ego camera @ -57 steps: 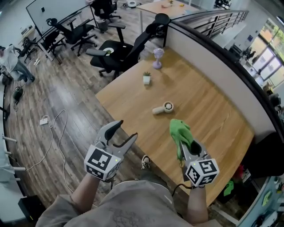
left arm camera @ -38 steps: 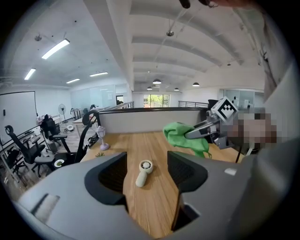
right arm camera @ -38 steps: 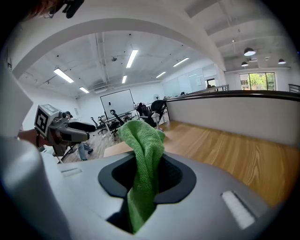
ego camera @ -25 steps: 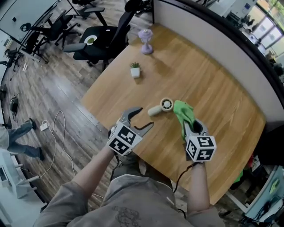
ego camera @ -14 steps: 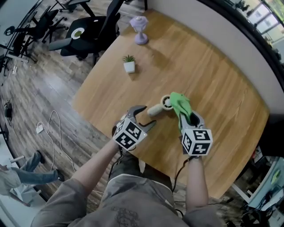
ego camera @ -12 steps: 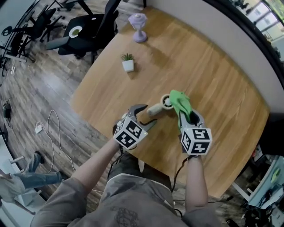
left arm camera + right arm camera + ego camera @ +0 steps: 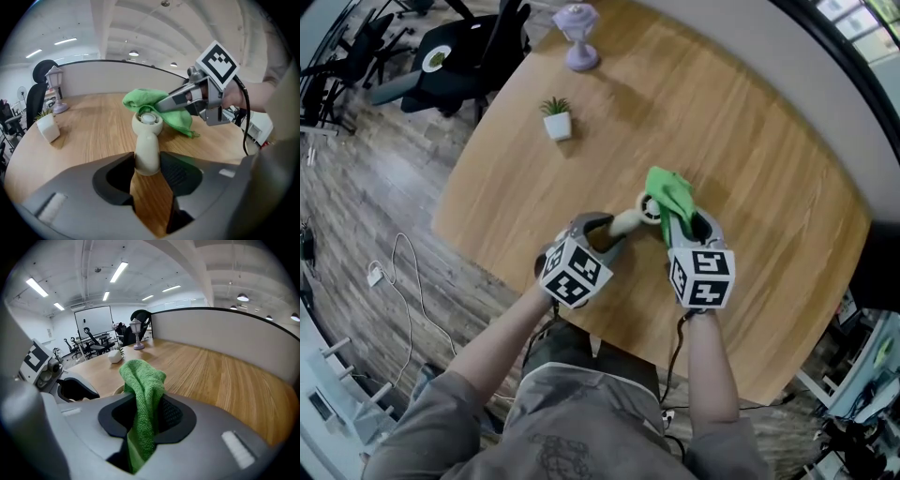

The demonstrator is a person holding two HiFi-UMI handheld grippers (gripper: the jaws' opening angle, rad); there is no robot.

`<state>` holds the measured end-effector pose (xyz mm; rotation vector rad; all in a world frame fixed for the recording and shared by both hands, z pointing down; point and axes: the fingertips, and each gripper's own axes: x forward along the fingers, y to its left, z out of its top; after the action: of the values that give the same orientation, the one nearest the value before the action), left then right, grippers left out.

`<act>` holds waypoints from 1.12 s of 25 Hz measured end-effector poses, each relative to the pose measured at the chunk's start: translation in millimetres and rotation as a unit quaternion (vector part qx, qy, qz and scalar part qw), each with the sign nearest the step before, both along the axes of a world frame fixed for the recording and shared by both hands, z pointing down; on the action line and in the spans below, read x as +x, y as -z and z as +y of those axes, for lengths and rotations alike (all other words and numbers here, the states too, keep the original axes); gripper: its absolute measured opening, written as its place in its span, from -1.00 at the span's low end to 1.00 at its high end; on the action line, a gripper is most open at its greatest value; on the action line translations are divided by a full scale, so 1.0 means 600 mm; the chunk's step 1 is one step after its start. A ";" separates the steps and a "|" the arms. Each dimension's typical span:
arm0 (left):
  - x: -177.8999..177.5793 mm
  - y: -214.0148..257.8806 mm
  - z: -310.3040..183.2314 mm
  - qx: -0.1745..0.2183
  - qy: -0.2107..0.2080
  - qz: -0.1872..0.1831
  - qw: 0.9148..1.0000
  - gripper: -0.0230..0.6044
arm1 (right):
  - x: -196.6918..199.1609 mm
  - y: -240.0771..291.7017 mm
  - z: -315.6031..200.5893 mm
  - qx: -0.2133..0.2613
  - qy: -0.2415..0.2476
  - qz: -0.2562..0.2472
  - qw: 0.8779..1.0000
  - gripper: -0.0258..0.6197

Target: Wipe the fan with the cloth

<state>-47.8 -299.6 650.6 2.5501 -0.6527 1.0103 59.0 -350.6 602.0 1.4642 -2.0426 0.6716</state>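
A small cream hand-held fan (image 7: pixel 630 216) lies on the wooden table (image 7: pixel 769 187), its round head (image 7: pixel 147 120) pointing away from me. My left gripper (image 7: pixel 602 231) has just been closing, and its jaws now stand on either side of the fan's handle (image 7: pixel 147 157), touching it. My right gripper (image 7: pixel 680 221) is shut on a green cloth (image 7: pixel 668 191). The cloth (image 7: pixel 143 380) hangs out of the jaws and drapes over the far side of the fan head. In the left gripper view the right gripper (image 7: pixel 187 98) shows right behind the fan, with the cloth (image 7: pixel 145 98).
A small plant in a white pot (image 7: pixel 555 120) and a purple ornament (image 7: pixel 577 42) stand further up the table. The table's rounded near edge (image 7: pixel 487 267) is just left of my left hand. A black office chair (image 7: pixel 459 56) stands past it. A dark partition (image 7: pixel 225 329) borders the far side.
Both grippers have come down toward the fan. The left jaws, wide apart before, have closed round the handle. The cloth has moved onto the fan head.
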 end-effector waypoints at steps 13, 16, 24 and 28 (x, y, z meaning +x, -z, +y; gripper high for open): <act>-0.002 -0.001 -0.004 0.000 -0.009 0.019 1.000 -0.38 | -0.186 -0.009 0.067 -0.040 0.122 -0.037 0.991 -0.62; -0.004 -0.002 -0.002 0.003 -0.014 0.020 1.000 -0.38 | -0.190 -0.014 0.071 -0.046 0.140 -0.031 0.989 -0.62; -0.004 0.001 -0.001 0.005 -0.022 0.026 0.999 -0.38 | -0.081 0.007 0.014 -0.018 0.090 0.014 0.996 -0.62; -0.004 -0.001 -0.001 -0.003 -0.024 0.030 0.999 -0.38 | -0.003 0.002 -0.020 -0.002 -0.001 0.030 1.000 -0.62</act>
<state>-50.1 -299.9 651.3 2.5911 -0.5740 0.9446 57.3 -362.3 600.6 1.4665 -1.9944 0.6243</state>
